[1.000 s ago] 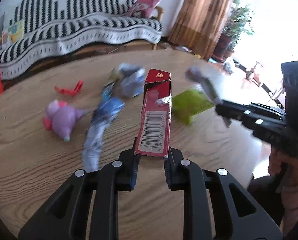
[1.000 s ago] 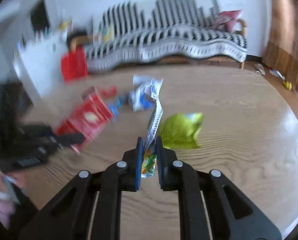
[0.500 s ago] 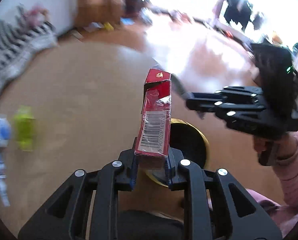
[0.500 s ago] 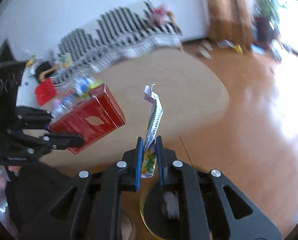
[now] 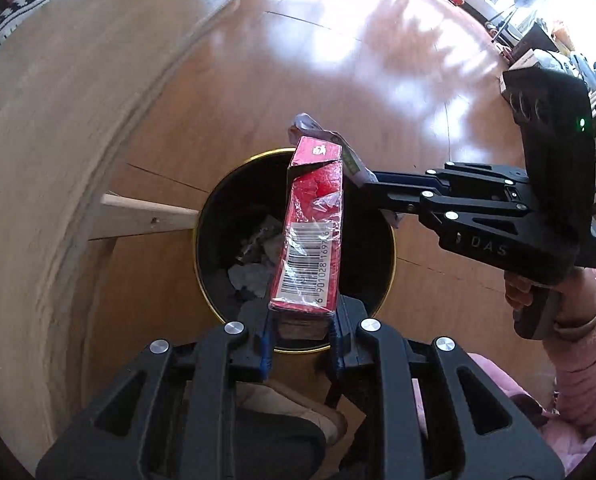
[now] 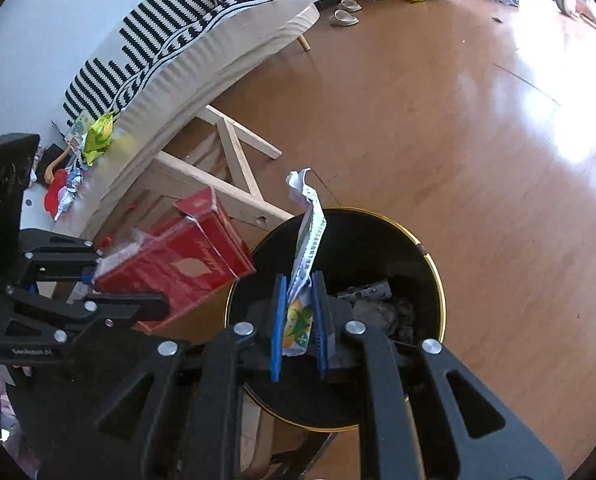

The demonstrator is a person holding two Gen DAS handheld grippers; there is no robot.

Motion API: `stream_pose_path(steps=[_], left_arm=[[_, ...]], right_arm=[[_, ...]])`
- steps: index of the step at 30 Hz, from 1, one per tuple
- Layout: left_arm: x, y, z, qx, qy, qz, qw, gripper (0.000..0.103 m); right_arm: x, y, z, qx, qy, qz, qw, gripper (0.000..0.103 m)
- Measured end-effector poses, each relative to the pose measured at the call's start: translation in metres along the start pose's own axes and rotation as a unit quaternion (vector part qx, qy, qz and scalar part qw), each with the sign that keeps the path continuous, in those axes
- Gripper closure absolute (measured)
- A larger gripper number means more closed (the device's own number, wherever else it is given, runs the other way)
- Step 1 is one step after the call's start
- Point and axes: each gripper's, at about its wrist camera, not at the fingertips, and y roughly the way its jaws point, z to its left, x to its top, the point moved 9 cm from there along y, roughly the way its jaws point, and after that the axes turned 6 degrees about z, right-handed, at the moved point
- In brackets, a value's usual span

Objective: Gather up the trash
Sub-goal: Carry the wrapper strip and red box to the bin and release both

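Left gripper [image 5: 302,344]: fingers clamped on the base of a red carton [image 5: 310,236], held above the bin.
Right gripper [image 6: 299,320]: fingers pinching a crumpled wrapper [image 6: 304,264] standing up between them.
Bin [image 6: 438,276]: black, gold-rimmed, directly beyond both fingertips, litter inside.

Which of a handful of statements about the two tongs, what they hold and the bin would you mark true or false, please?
1. The left tongs grip a red box. True.
2. The right tongs are empty. False: a crumpled wrapper sits between their fingers.
3. Both items hang over the black bin. True.
4. The bin holds nothing. False: crumpled trash lies at its bottom.
5. The bin stands on the wooden table. False: it stands on the floor beside the table.
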Motion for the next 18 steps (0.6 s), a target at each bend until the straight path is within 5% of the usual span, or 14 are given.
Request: stream_pose_path(steps=[2,3,4,5,6,9,12,15,18], left_arm=[[-0.004,0.005,-0.004,-0.005,0.005,0.013,0.9999,0.079],[-0.001,0.008,-0.002,-0.009,0.007,0.019,0.9997,0.063],[-0.003,0.009,-0.001,-0.012,0.009,0.020,0.9997,0.028],[-0.002,0.008,0.001,-0.006,0.010,0.011,0.9999,0.013],[-0.001,0.005,0.001,0.002,0.015,-0.002,0.9999,0.007],[0.008,-0.015,0.000,0.008,0.026,-0.040,0.9988,0.007],[0.022,-0.060,0.013,0.032,0.007,-0.121,0.9921,0.007],[0.023,-0.126,0.061,0.102,-0.043,-0.213,0.9708,0.007],[-0.005,-0.176,0.137,0.150,-0.138,-0.232,0.9510,0.006]], right_arm=[[0.000,-0.003,-0.002,0.014,0.012,-0.005,1.000,0.089],[0.005,-0.004,-0.001,0.016,0.016,-0.010,1.000,0.086],[0.009,-0.005,-0.001,0.009,0.020,-0.014,1.000,0.067],[0.013,-0.008,-0.003,-0.003,0.024,-0.020,1.000,0.027],[0.016,-0.013,-0.005,-0.017,0.032,-0.030,0.999,0.010],[0.026,-0.032,-0.015,-0.038,0.050,-0.060,0.996,0.007],[0.033,-0.045,-0.029,-0.080,0.072,-0.083,0.991,0.007],[0.037,-0.048,-0.054,-0.170,0.113,-0.085,0.975,0.007],[0.039,-0.037,-0.064,-0.197,0.148,-0.063,0.967,0.007]])
